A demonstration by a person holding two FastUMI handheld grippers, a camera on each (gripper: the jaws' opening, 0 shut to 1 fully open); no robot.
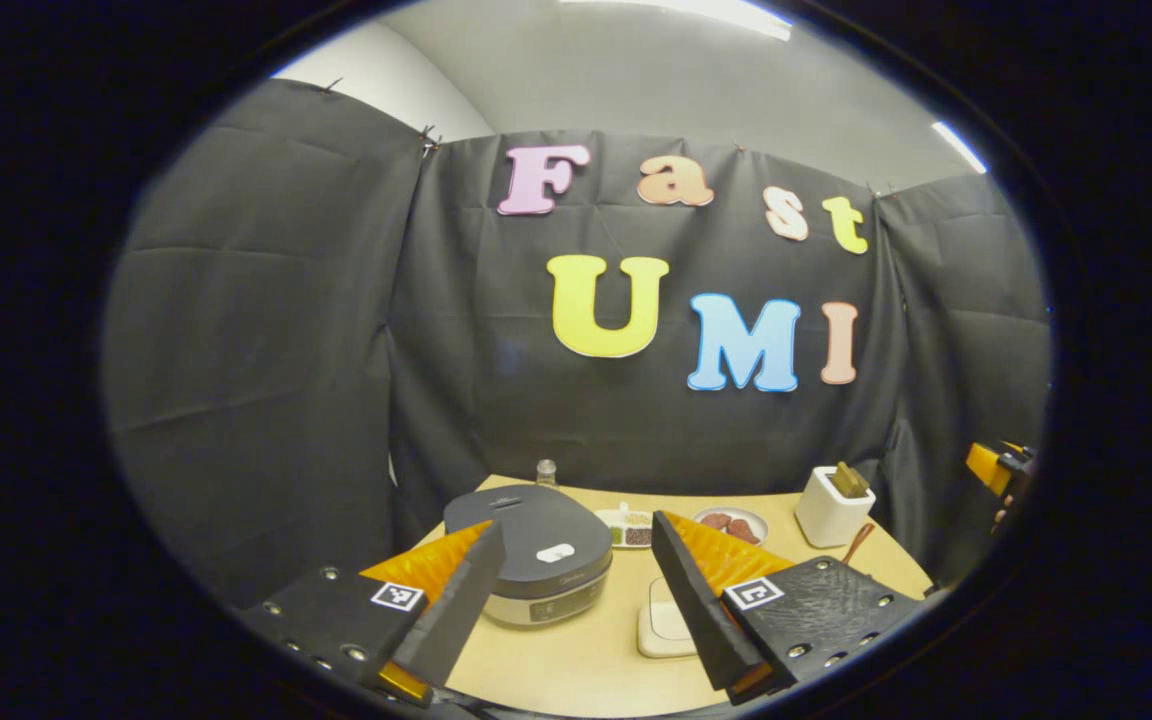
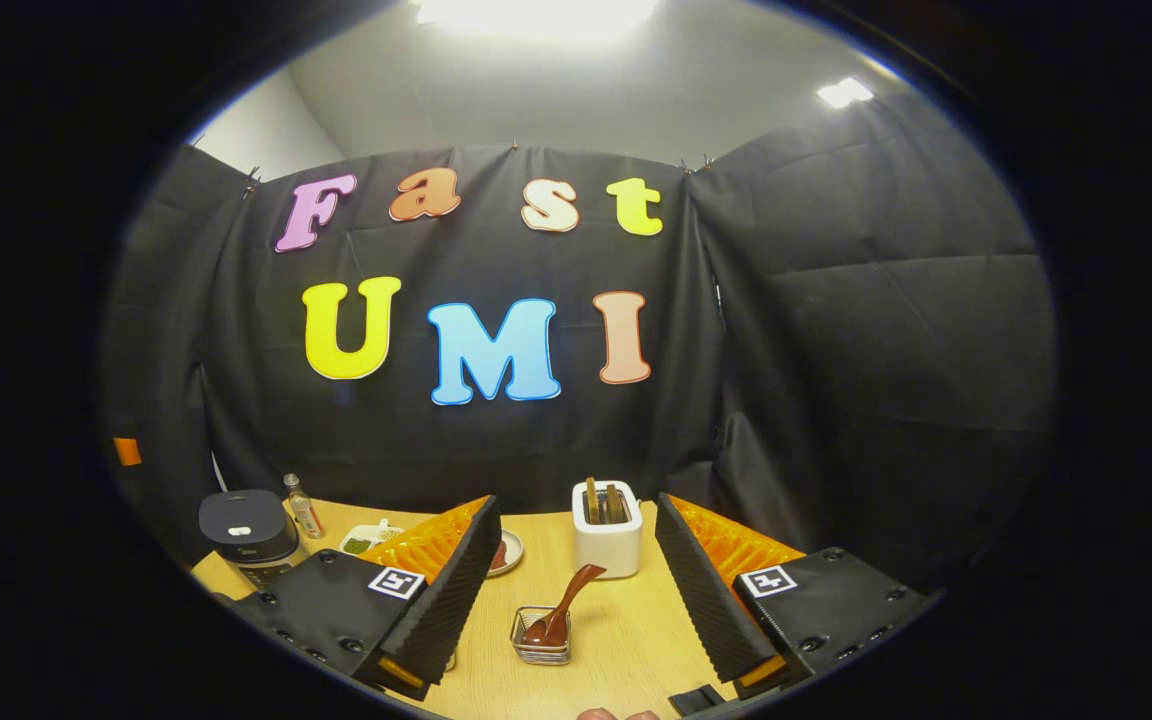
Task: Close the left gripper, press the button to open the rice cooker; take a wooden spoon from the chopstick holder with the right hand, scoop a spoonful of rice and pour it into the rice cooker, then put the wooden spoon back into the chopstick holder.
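In the left gripper view, the left gripper (image 1: 576, 590) hangs above the wooden table (image 1: 576, 660) with its fingers spread wide and nothing between them. The rice cooker (image 1: 534, 560) sits at about eleven o'clock from the gripper's gap, lid down, its pale button (image 1: 554, 552) on top of the dark lid. A small bottle (image 1: 545, 472) stands just behind the cooker. At twelve o'clock lies a divided dish (image 1: 630, 528), and a plate (image 1: 731, 524) with reddish pieces at one o'clock. A flat white container (image 1: 664, 630) rests on the table between the fingers (partly hidden by the right one).

In the right gripper view, the right gripper (image 2: 576, 590) is likewise wide open and empty. Between its fingers at six o'clock stands a small wire basket, the chopstick holder (image 2: 542, 640), with the wooden spoon (image 2: 564, 605) leaning in it, handle tilted toward one o'clock. Behind it, at twelve o'clock, a white toaster (image 2: 608, 545) holds what may be slices of bread. The cooker is far off at nine o'clock.
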